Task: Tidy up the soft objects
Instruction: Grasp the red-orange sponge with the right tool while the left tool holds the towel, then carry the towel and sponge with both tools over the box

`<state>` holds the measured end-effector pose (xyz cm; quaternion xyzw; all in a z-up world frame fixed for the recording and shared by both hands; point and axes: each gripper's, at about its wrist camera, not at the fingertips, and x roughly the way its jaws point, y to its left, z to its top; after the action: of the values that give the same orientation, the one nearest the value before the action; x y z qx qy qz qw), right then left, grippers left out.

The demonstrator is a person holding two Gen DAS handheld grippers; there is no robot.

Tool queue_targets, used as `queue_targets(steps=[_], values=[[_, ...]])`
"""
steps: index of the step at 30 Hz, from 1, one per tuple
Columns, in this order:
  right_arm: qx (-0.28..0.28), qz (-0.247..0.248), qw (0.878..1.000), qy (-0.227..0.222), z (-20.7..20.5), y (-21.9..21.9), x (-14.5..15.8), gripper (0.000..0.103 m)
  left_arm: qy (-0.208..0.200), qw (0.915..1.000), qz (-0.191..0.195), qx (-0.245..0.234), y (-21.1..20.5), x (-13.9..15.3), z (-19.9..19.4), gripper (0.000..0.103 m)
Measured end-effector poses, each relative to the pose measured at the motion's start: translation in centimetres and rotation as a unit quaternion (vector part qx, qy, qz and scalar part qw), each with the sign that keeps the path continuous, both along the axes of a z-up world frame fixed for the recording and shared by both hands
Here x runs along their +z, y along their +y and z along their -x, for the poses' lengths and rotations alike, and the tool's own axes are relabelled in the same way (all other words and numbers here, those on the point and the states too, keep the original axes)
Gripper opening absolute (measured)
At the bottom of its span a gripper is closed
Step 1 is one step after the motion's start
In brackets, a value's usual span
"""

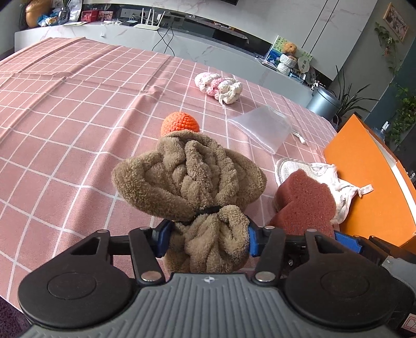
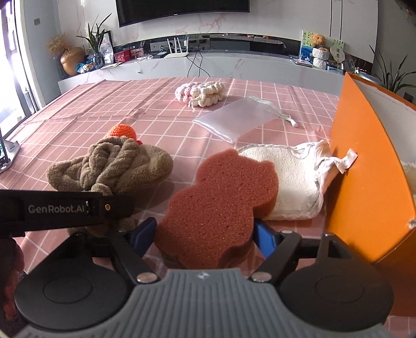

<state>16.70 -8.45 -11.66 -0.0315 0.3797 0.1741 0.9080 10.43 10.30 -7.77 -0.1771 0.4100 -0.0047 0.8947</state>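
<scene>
A table [image 2: 109, 109] under a pink checked cloth carries a brown towel bundle [image 2: 111, 163], an orange knitted ball [image 2: 122, 130], a reddish sponge [image 2: 221, 197], a white pad [image 2: 293, 179], a mesh pouch [image 2: 236, 119], a pink-and-white yarn braid [image 2: 200, 93] and an orange box [image 2: 364, 166].

A home living room: wall television [image 2: 183, 10], houseplants [image 2: 97, 39], checked tablecloth [image 2: 156, 104].

Bright window glare from the left, fisheye-bent edges.
</scene>
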Motion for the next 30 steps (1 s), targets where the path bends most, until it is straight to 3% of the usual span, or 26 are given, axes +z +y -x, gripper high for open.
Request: queue_targets(steps=[6,12,23,30], values=[[0.001,0.01,1.0,-0.01,0.6,-0.1,0.2,0.065,-0.009,0.9999,-0.011,-0.005,-0.3,0.2,0.3,0.05],[0.008,0.005,1.0,-0.027,1.6,-0.6,1.3,0.064,-0.023,0.9997,-0.011,-0.004,-0.3,1.0,1.2,0.05],[0.025,-0.001,0.994,-0.107,3.6,-2.1,5.9,0.064,-0.087,0.9961,-0.01,-0.008,-1.2,5.9,2.8,0.05],[0.021,0.001,0.989,-0.149,3.8,-4.8,9.1,0.064,-0.122,0.9918,-0.008,-0.034,-2.8,8.9,2.5,0.05]])
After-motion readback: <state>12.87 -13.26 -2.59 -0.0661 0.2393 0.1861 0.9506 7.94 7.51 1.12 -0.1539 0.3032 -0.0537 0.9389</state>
